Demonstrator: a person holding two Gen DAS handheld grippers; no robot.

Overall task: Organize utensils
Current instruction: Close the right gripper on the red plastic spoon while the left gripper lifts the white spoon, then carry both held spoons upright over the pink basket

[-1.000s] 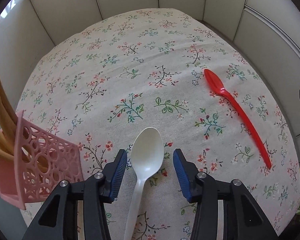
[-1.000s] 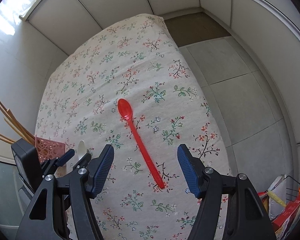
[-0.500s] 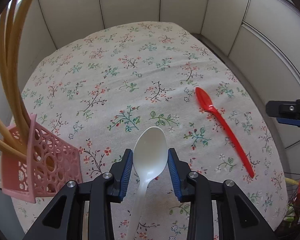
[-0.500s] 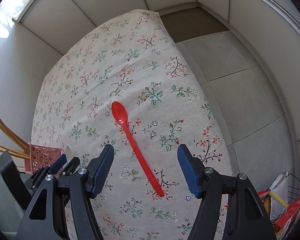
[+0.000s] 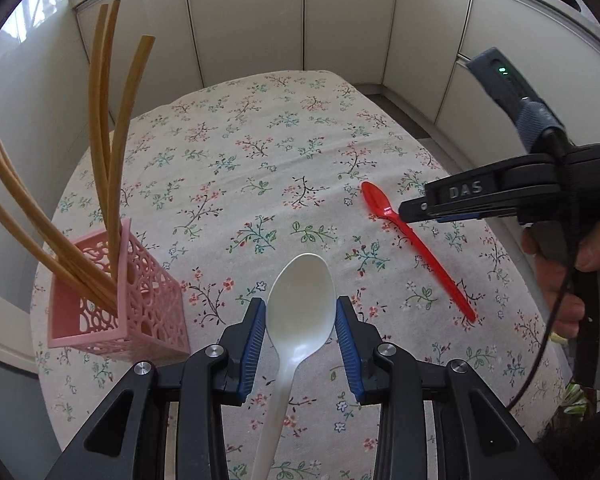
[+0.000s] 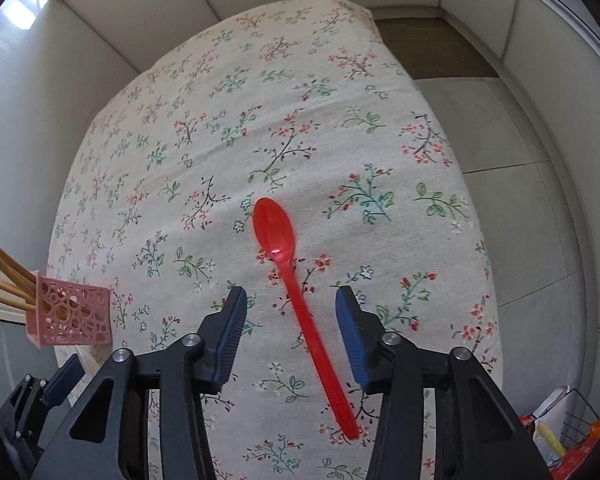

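My left gripper is shut on the bowl of a white plastic spoon, held a little above the floral tablecloth. The spoon's handle runs back between the fingers. A red plastic spoon lies flat on the cloth, bowl pointing away. My right gripper hangs low over it, its jaws closing on either side of the red handle, pads not touching it. In the left wrist view the red spoon lies to the right, under the right gripper's body and a person's hand.
A pink lattice holder with several long wooden sticks stands at the table's left edge, also seen as the pink holder. The floral table drops to a tiled floor on the right. A wire basket with packets sits low right.
The left gripper closed on the white spoon and lifted it off the cloth. The right gripper came down over the red spoon and its jaws narrowed.
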